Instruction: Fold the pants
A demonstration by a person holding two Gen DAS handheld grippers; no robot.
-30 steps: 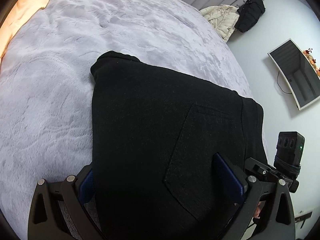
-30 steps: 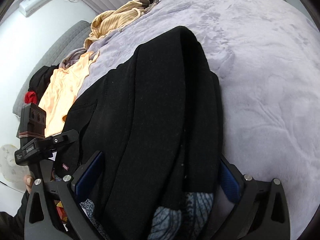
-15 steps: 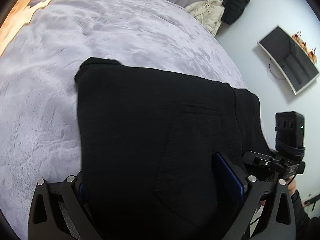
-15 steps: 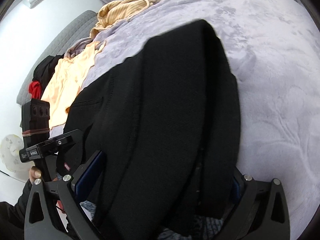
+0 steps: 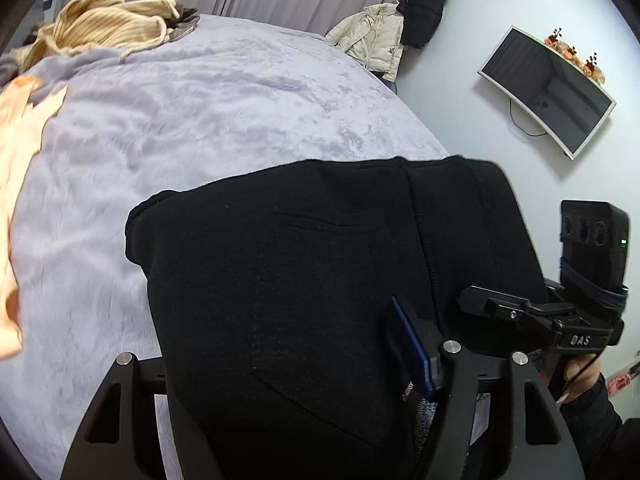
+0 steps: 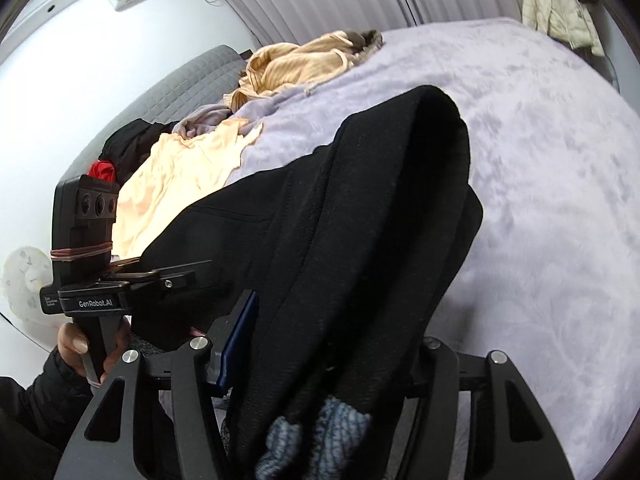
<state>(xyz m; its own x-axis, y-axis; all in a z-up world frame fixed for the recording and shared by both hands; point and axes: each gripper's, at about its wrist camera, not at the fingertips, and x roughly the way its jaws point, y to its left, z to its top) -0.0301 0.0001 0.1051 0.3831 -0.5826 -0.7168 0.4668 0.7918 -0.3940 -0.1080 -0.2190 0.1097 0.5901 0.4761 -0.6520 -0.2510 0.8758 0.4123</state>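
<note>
The black pants [image 5: 312, 280] lie folded in a thick bundle, raised off the lilac bed cover [image 5: 200, 112]. A back pocket seam shows on top. My left gripper [image 5: 280, 344] is shut on the near edge of the pants; its right blue pad [image 5: 412, 344] presses the cloth and the left finger is hidden under it. In the right wrist view the pants [image 6: 360, 240] drape over my right gripper [image 6: 332, 344], which is shut on their edge; its left blue pad [image 6: 236, 340] shows. Each view shows the other gripper beside the bundle.
A peach garment [image 6: 176, 180] and a tan ribbed garment [image 6: 296, 64] lie at the head of the bed, with dark and red clothes [image 6: 120, 152] by the grey headboard. A wall screen [image 5: 548, 92] and hanging jackets [image 5: 400, 28] are on the right.
Both grippers have closed on the near edge of the pants and lifted it. The bundle has risen and pulled toward me, and both cameras tilt up to show more of the room.
</note>
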